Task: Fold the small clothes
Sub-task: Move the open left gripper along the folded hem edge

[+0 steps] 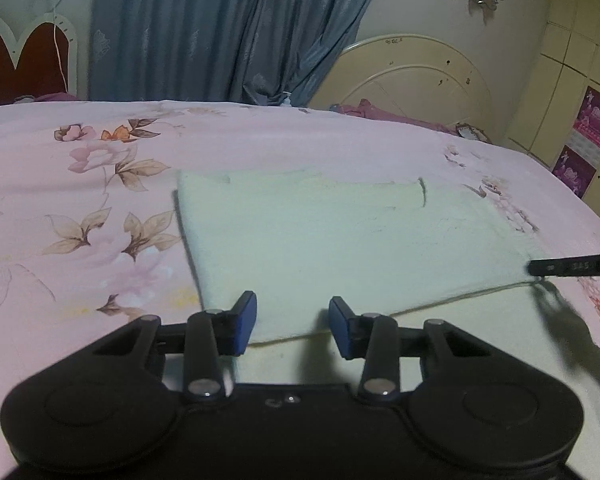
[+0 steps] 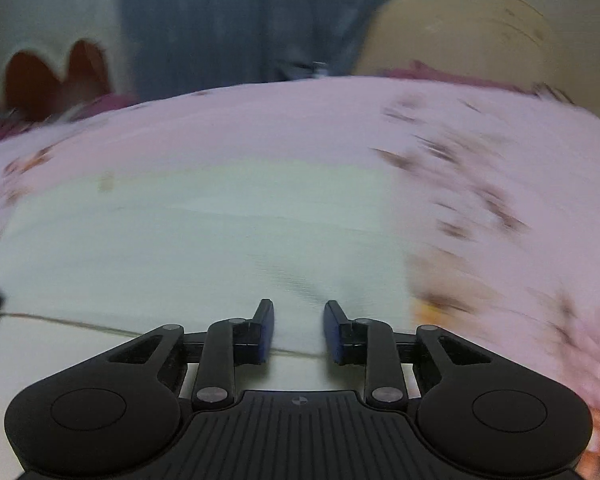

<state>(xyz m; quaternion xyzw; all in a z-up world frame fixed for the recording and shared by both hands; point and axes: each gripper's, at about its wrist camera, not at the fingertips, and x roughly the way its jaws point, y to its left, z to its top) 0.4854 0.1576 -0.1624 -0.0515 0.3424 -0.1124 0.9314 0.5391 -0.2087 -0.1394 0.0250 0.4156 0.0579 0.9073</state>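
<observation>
We hold both grippers low over the bed [image 1: 100,208], each tilted downward toward a pale mint garment [image 1: 340,240] that lies flat on the pink floral sheet, partly folded, with a folded layer lying on a wider spread of the same cloth that runs toward us under both grippers. In the left wrist view, our left gripper [image 1: 292,326] sits at the near fold edge of the garment with its blue pads [image 1: 247,322] standing apart, a clear gap between them and only flat cloth below; nothing is clamped. At the right border of that view the tip of our right gripper [image 1: 572,268] reaches in level with the fold's right corner, casting a shadow on the cloth. In the right wrist view, heavily blurred, our right gripper [image 2: 299,330] points over the same fold line, which crosses just under its fingertips; its blue pads [image 2: 266,330] show a gap and grip nothing. A blue curtain [image 1: 220,28] and a cream headboard [image 1: 412,76] stand behind the bed.
</observation>
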